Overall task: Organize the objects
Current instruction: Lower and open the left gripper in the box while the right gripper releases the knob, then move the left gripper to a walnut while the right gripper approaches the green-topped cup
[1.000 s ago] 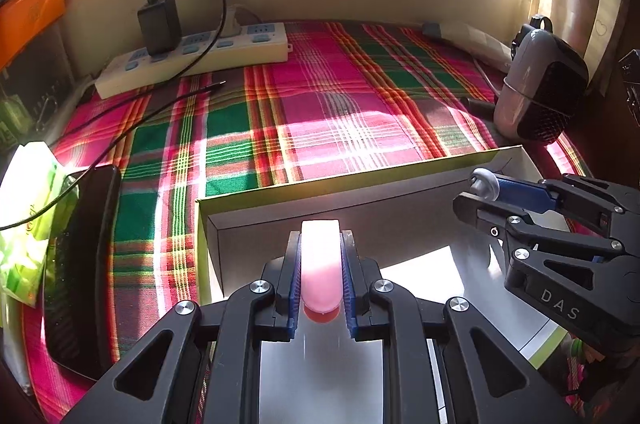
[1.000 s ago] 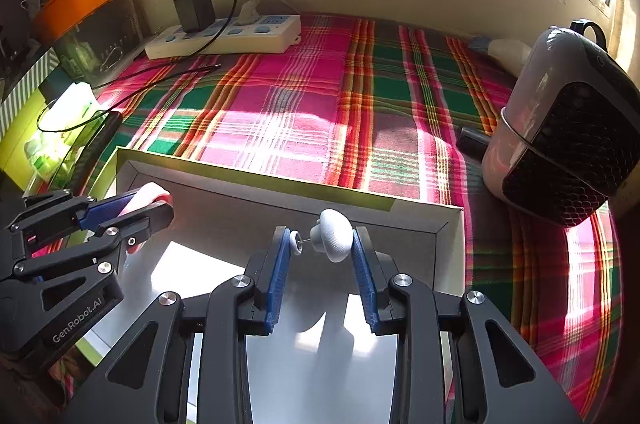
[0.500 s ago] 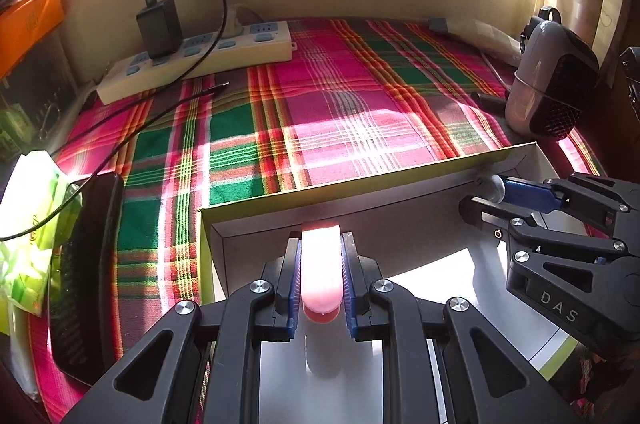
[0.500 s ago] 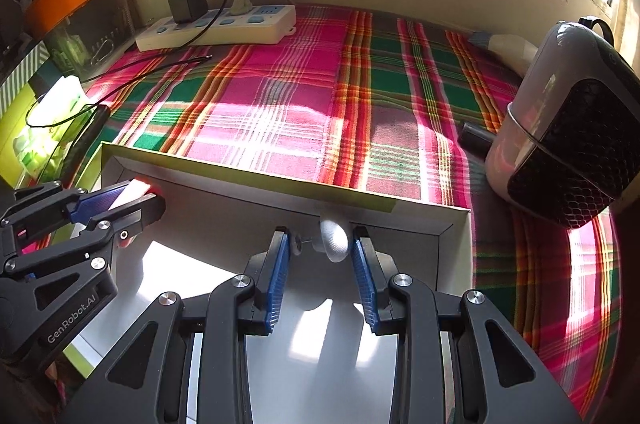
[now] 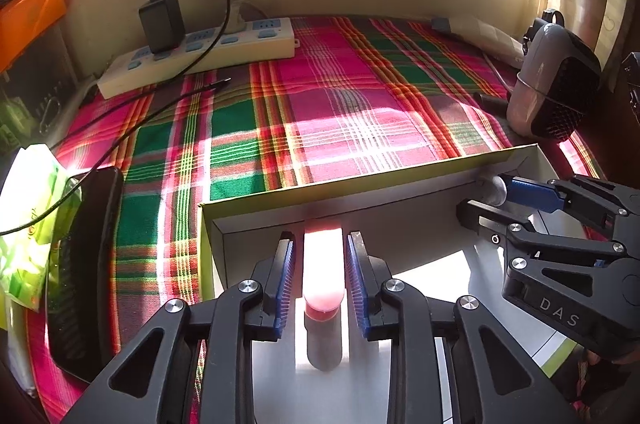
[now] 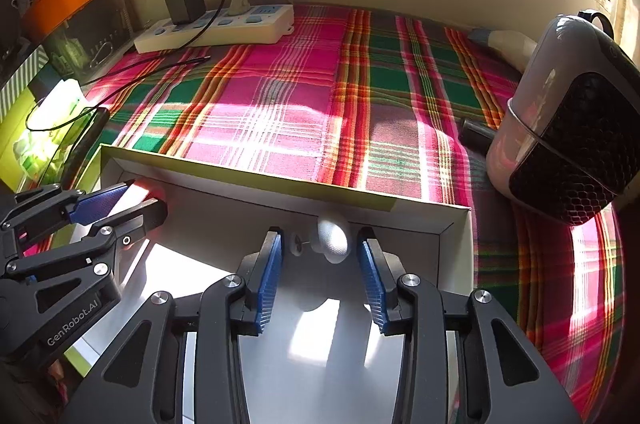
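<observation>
Two tools reach into a white box (image 5: pixel 400 191) that sits on a plaid cloth (image 5: pixel 340 95). Left tool (image 5: pixel 322 276) has its jaws a little apart, with a pink tube (image 5: pixel 323 264) between them and a small gap on each side. The tube rests on the box floor, its far end near the back wall. Right tool (image 6: pixel 320 274) is spread wide. A small white round thing (image 6: pixel 332 240) lies just ahead, between its fingers, touching neither, by the back wall.
</observation>
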A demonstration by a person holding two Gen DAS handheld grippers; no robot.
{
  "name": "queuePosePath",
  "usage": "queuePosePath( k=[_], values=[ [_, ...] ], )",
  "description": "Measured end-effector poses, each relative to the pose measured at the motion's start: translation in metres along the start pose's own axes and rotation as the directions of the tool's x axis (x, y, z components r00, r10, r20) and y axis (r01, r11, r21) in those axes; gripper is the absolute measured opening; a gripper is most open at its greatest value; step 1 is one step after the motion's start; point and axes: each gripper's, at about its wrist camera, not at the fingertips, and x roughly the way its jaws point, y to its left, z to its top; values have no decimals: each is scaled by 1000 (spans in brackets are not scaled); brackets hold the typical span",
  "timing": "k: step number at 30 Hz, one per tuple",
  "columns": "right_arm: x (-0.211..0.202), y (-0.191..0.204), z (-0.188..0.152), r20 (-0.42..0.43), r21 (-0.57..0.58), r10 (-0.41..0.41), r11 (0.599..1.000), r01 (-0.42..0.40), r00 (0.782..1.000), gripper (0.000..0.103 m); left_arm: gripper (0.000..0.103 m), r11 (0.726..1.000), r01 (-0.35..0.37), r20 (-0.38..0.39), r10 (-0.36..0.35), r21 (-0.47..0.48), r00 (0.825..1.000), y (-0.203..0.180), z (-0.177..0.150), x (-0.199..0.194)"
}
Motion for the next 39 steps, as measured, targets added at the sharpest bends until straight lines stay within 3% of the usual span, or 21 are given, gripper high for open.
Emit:
queuePosePath(
  k=[18, 39],
  values=[
    [-40, -2, -17, 59, 30, 15, 999, -17, 998, 48, 28, 1000, 21, 71, -21, -8, 997, 6, -14, -48],
    [-96, -4, -68, 156, 65, 8, 998, -18, 988, 48, 29, 997, 41, 158, -30, -62, 987, 17, -67, -106]
  ],
)
